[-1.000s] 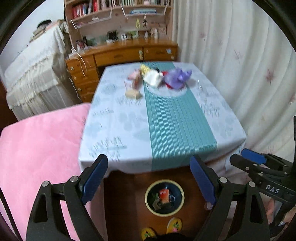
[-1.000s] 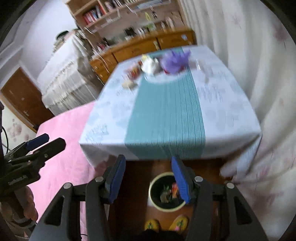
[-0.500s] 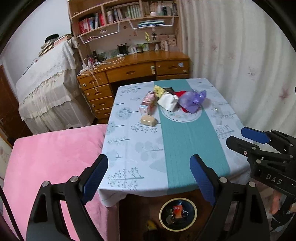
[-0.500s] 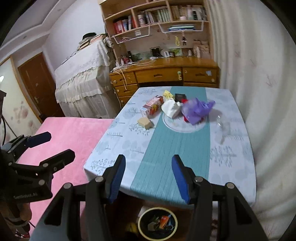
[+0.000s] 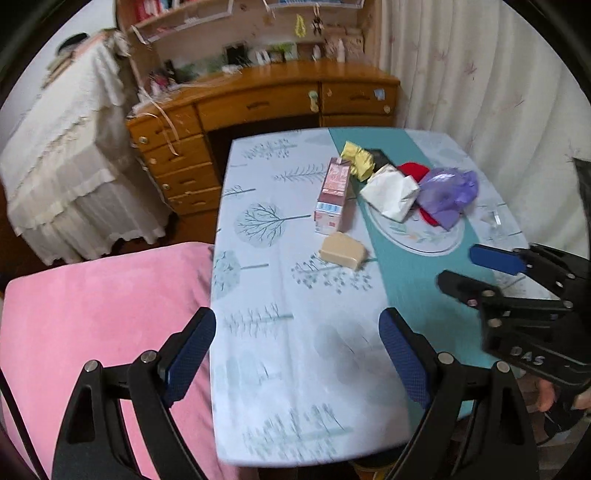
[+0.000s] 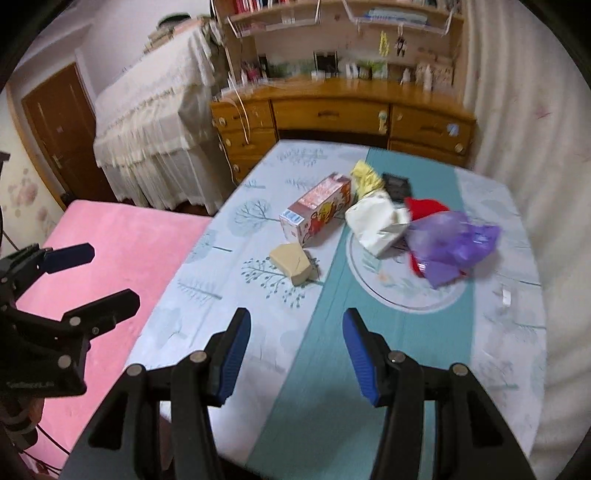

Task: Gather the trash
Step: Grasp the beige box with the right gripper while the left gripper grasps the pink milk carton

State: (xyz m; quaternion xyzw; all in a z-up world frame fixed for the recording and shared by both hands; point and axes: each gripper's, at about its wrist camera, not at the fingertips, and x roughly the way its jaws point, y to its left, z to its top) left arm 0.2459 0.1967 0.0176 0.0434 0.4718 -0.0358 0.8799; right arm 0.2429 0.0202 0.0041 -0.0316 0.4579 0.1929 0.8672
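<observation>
Left wrist view: I'm seeing the left gripper (image 5: 297, 347) with its jaws standing wide apart and nothing between the blue pads (image 5: 188, 360). It's hanging over the near edge of the table (image 5: 295, 369), pointing down at the pale tree-print cloth. The right gripper (image 5: 476, 271) is showing at the right edge of this view, over the teal stripe (image 5: 417, 291), jaws apart, empty.

Right wrist view: I'm looking past the right gripper (image 6: 295, 349), jaws roughly half open, gripping nothing. It's hovering over the border between the pale cloth and the teal stripe (image 6: 332, 369). The left gripper (image 6: 88, 273) is visible at the left, over the pink cover (image 6: 122, 240).

Trash is sitting mid-table, well ahead of both grippers, untouched:
- tan box (image 5: 342, 251), nearest, on the pale cloth just left of the stripe
- pink carton (image 5: 334, 194) lying on its side right behind the tan box
- white paper bag (image 5: 391, 192) crumpled on the round print in the stripe
- purple plastic bag (image 5: 448, 194) just right of the white one, touching it
- red scrap (image 5: 413, 170) poking out between and under those two
- yellow wrapper (image 5: 356, 158) and a black packet (image 6: 397, 184) behind the pile, towards the far edge
- a small clear scrap (image 6: 506, 295) lying alone at the right side of the cloth; can't tell what it is

Beyond the table I'm seeing a wooden desk (image 6: 332, 110) with drawers and shelves (image 6: 332, 14) above, a lace-covered piece of furniture (image 6: 155, 129) to its left, a curtain (image 5: 480, 92) along the right. Both views are somewhat motion-blurred.
</observation>
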